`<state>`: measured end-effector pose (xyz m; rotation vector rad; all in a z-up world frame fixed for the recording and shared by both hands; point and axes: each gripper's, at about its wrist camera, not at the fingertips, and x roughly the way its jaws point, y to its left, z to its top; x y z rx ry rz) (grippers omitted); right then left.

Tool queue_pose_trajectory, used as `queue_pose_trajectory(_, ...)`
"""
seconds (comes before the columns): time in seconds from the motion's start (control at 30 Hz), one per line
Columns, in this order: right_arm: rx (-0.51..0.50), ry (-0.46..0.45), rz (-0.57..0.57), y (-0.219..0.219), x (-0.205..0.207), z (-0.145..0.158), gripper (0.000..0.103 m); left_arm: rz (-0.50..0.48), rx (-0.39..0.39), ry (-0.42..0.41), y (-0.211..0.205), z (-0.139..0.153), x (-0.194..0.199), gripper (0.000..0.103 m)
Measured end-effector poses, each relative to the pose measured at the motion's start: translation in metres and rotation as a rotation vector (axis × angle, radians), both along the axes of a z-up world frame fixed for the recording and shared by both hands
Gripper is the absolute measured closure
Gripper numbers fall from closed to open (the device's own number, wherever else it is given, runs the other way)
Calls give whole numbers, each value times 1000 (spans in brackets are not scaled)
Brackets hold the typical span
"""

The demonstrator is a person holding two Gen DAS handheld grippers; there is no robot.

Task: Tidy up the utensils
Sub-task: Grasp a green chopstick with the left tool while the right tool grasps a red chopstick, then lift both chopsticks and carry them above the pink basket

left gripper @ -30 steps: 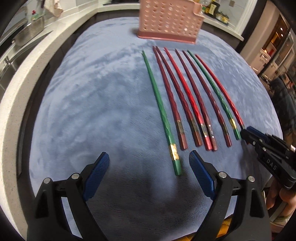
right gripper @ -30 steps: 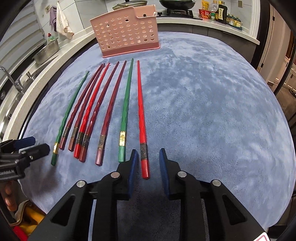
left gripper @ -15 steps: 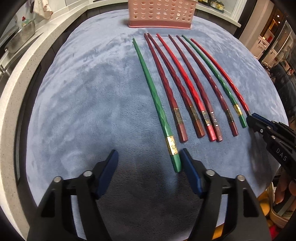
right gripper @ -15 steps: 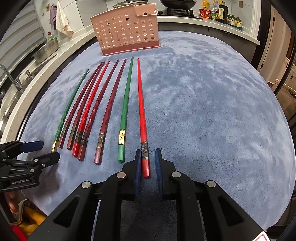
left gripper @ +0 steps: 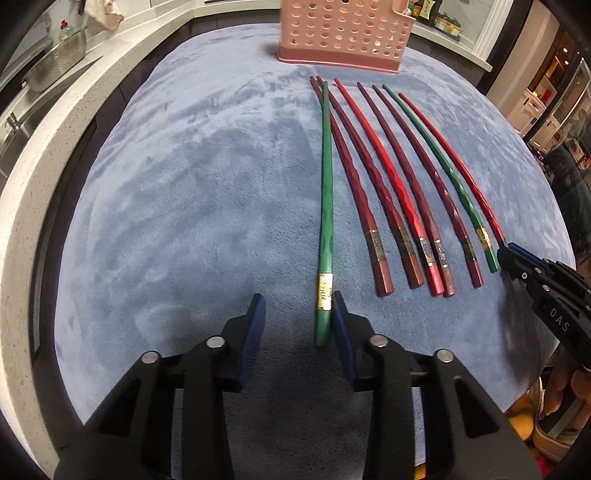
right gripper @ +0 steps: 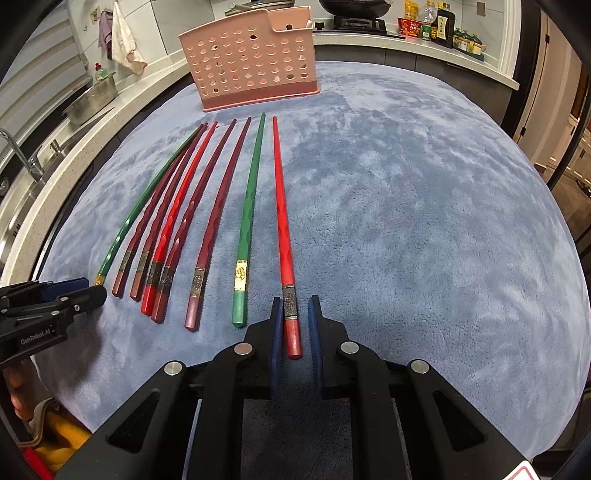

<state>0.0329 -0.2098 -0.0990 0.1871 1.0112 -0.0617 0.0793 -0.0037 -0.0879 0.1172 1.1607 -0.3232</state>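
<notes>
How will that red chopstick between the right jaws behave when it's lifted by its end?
The red chopstick looks rigid, so it should stay straight. Gripped at its thick end, the long tip may droop or pivot. Its glossy surface might slip.

Home kitchen: sink faucet (right gripper: 18, 155), wok (right gripper: 354, 5), sauce bottles (right gripper: 439, 24).

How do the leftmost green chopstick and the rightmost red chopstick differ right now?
Leftmost green chopstick crosses a dark red neighbour at its tip; rightmost red chopstick touches none. Left gripper, just closing, is open around the green; right gripper is shut on the red. Both lie on the cloth.
</notes>
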Motion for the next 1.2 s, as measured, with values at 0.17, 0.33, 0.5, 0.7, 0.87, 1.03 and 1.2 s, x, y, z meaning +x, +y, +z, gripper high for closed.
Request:
queue_pose_trajectory(0.17, 7, -9, -6, -2, 0, 1, 94, 52, -13, -10, 9, 1, 5, 92)
queue_pose_trajectory(0.33, 3, -24, -7, -4, 1, 7, 96, 91, -16, -40, 18, 9, 8, 96)
queue_pose_trajectory(0.5, 0, -63, -6, -5, 3, 25, 96, 118, -37, -66, 29, 24, 11, 96)
queue_pose_trajectory(0.7, -5, -134, -3, -9, 7, 57, 96, 123, -61, -106, 32, 47, 14, 96)
queue_pose_trajectory(0.87, -2, -205, -16, -18, 11, 88, 96, 126, -87, -167, 34, 75, 18, 96)
queue_pose_trajectory(1.03, 5, -267, -37, -29, 19, 115, 96, 140, -113, -236, 37, 105, 26, 96)
queue_pose_trajectory(1.2, 11, -308, -58, -40, 27, 132, 96, 152, -122, -290, 41, 126, 38, 96)
